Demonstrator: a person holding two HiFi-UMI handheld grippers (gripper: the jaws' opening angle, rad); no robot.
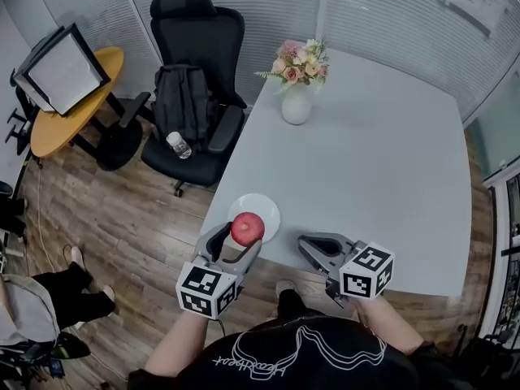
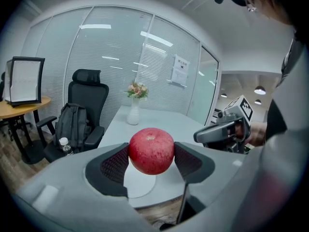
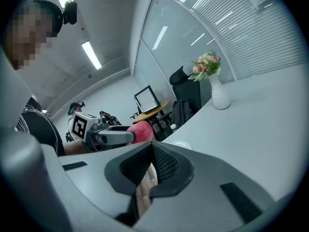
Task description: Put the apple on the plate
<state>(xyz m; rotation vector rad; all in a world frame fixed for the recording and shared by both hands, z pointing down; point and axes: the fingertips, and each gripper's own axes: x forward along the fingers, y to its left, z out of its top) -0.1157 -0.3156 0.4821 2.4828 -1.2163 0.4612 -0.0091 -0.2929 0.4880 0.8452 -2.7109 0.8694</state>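
Note:
A red apple (image 1: 248, 228) is clamped between the jaws of my left gripper (image 1: 241, 236). It hangs just above a small white plate (image 1: 263, 205) at the near left edge of the grey table (image 1: 382, 185). In the left gripper view the apple (image 2: 151, 150) fills the gap between the black pads, and the plate (image 2: 140, 186) shows below it. My right gripper (image 1: 306, 244) hovers over the table's near edge, right of the plate, shut and holding nothing. In the right gripper view its pads (image 3: 164, 162) meet, with the apple (image 3: 141, 131) off to the left.
A white vase of flowers (image 1: 296, 96) stands at the table's far left. Left of the table are a black office chair (image 1: 199, 31) carrying a backpack (image 1: 180, 104) and a water bottle (image 1: 179, 145). Farther left is a round yellow table (image 1: 61, 116), and a person (image 1: 49, 303) sits lower left.

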